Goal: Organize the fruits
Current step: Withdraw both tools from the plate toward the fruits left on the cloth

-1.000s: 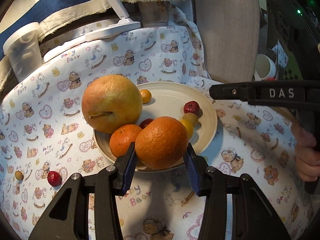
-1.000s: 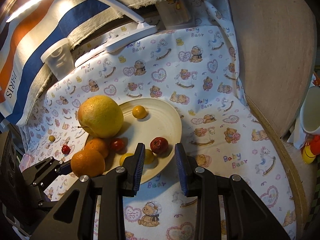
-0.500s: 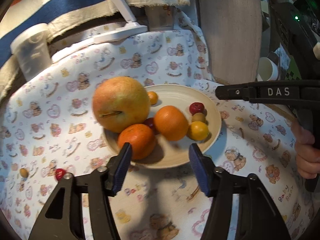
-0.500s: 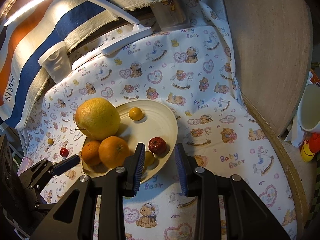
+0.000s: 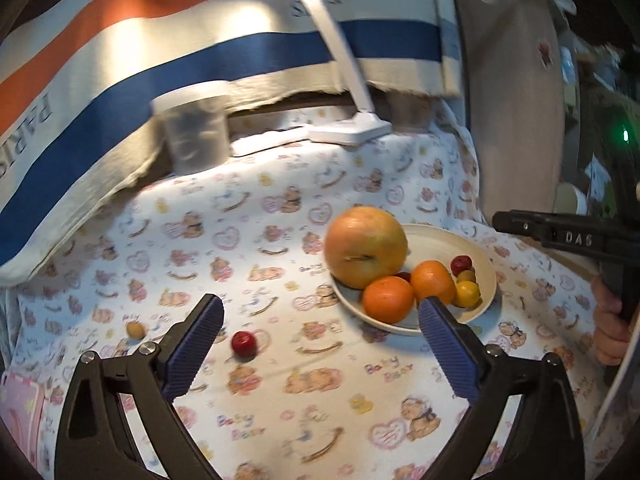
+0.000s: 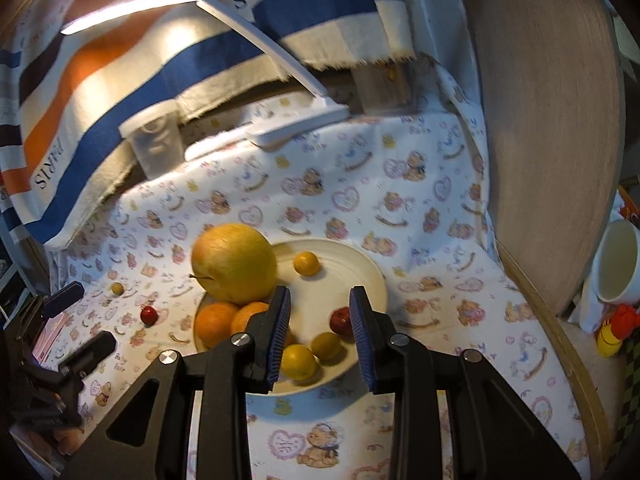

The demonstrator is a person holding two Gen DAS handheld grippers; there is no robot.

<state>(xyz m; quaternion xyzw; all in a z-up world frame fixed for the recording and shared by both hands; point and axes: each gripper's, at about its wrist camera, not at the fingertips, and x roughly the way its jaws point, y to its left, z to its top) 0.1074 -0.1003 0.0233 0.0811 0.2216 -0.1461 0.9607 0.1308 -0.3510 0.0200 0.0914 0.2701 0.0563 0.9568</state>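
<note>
Left wrist view shows the left tongs (image 5: 320, 332) spread wide with nothing in them. A small red fruit (image 5: 243, 344) lies on the cloth (image 5: 280, 208) in the lower middle of the frame, between the two tips and closer to the left one. A tiny yellow fruit (image 5: 135, 329) sits further left, outside the tips.

To do this step well, I think the tongs should come down with one tip on each side of the red fruit, then close gently so it does not roll or get squashed.

The plate (image 5: 436, 236) of big fruits sits at the right of the frame. In the right wrist view, the right tongs (image 6: 320, 334) hang over the plate, partly apart and holding nothing.
</note>
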